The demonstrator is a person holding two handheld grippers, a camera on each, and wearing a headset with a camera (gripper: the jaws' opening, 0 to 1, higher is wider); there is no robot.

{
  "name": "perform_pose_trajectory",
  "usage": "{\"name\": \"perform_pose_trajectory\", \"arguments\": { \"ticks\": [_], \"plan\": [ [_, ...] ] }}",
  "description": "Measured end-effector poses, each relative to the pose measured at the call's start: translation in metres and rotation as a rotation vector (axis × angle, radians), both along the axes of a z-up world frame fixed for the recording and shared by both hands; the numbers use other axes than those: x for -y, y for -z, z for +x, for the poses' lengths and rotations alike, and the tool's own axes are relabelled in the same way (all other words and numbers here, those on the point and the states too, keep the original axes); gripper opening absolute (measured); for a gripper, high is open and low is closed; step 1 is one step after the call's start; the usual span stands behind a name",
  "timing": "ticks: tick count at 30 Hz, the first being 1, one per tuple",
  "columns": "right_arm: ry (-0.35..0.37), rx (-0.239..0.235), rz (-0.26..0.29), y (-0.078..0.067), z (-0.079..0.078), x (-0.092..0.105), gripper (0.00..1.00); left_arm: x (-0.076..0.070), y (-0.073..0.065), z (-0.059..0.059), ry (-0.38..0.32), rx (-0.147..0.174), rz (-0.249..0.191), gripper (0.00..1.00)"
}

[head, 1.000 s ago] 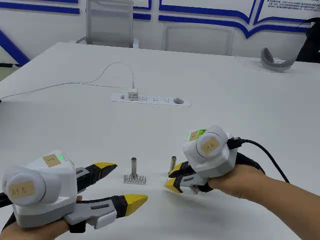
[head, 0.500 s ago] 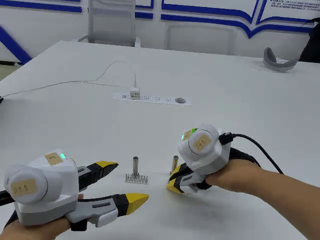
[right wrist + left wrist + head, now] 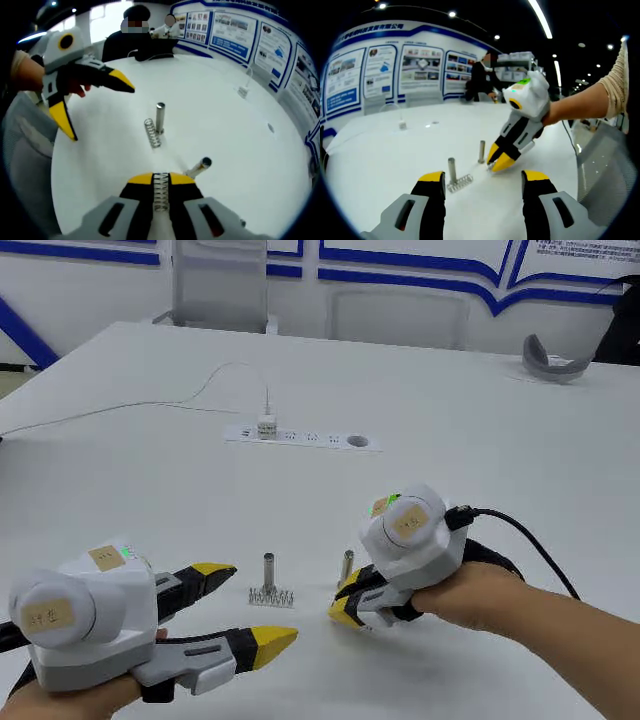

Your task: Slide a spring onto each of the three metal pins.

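Two short metal pins stand on the white table, one on the left and one on the right. A loose spring lies at the foot of the left pin. My right gripper sits low beside the right pin, shut on a small spring that runs lengthwise between its yellow tips. My left gripper is open at the near left, its tips aimed at the left pin and the lying spring, with nothing between them.
A white power strip with a plug and cable lies mid-table. A grey curved object rests at the far right. A chair stands behind the table. People stand at the table's far side.
My right gripper has shifted only slightly beside the right pin, still holding its spring. The left gripper, the pins and the lying spring have stayed put.
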State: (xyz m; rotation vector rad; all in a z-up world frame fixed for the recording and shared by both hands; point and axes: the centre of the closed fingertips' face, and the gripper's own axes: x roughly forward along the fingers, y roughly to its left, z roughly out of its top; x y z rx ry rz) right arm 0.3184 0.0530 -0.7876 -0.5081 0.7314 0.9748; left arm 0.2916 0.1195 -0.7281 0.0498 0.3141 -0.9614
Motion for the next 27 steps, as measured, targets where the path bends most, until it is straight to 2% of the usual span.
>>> {"name": "perform_pose_trajectory", "arguments": {
  "ticks": [14,15,16,17,19,27],
  "plan": [
    [0.061,0.053,0.12,-0.033,-0.008,0.002,0.12,0.008,-0.002,-0.005,0.021,0.004,0.001,0.62],
    [0.063,0.054,0.126,-0.035,-0.009,0.001,0.1,0.008,-0.002,-0.005,0.023,0.004,0.001,0.61],
    [0.073,0.056,0.109,-0.036,-0.01,0.006,0.02,0.009,-0.002,-0.005,0.024,0.004,0.001,0.61],
    [0.087,0.06,0.143,-0.041,-0.011,0.002,0.02,0.01,-0.002,-0.006,0.026,0.006,0.003,0.61],
    [0.089,0.063,0.167,-0.046,-0.012,-0.001,0.02,0.011,-0.002,-0.006,0.03,0.005,0.002,0.61],
    [0.085,0.073,0.161,-0.046,-0.011,-0.004,0.02,0.013,0.0,-0.008,0.041,0.001,0.01,0.61]
  ]
}}
